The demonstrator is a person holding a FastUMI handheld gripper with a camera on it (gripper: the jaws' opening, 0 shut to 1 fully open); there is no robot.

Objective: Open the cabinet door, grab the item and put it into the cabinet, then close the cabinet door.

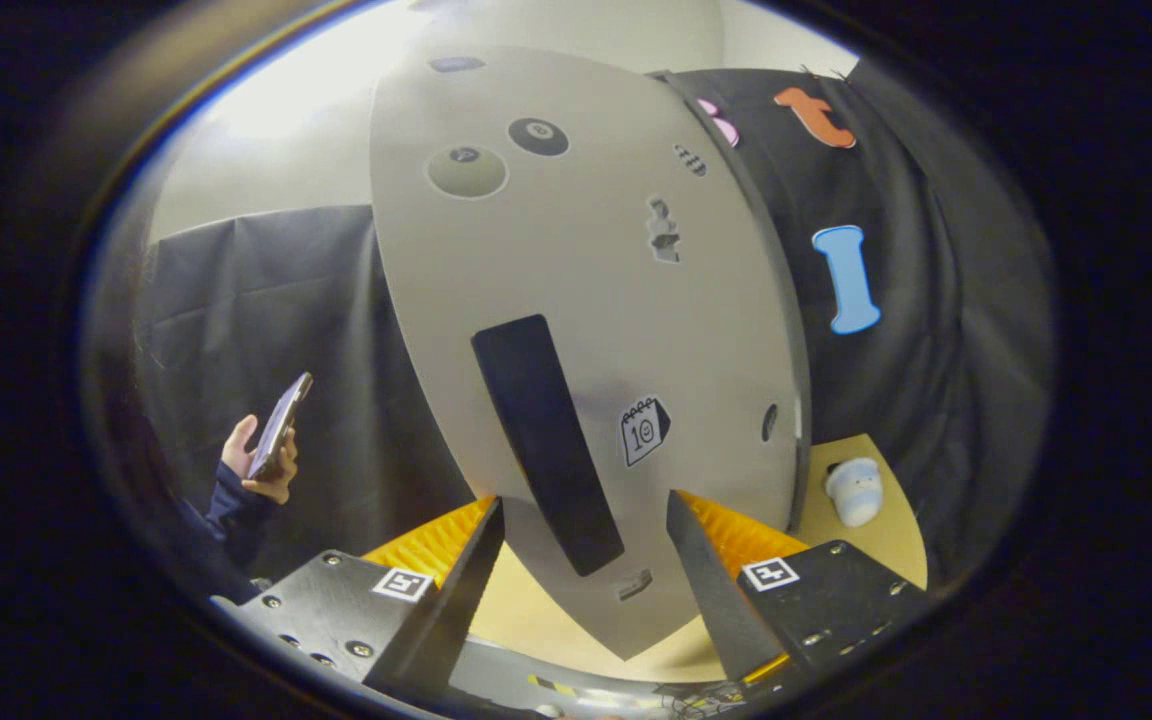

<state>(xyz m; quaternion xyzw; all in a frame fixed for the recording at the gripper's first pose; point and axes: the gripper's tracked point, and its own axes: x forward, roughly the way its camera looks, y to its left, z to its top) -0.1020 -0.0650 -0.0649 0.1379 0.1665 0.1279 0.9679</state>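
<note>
The cabinet door (576, 300) filled the frame's centre, its dark handle (544, 440) just ahead of the spread, empty fingers (586, 560). The small pale item (854, 490) sat lower right on the tabletop (886, 540). If the fingers closed off-centre, they might slip off the handle.

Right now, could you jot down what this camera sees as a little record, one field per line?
cabinet door: pale, decorated with stickers, just ahead of the fingers
handle: long dark bar on the door, its lower end between the fingers
gripper: open, fingers apart, touching nothing
item: small pale plush toy on the tabletop, beside the cabinet
tabletop: light wood
hand: a person's, holding a phone, off to the side
</note>
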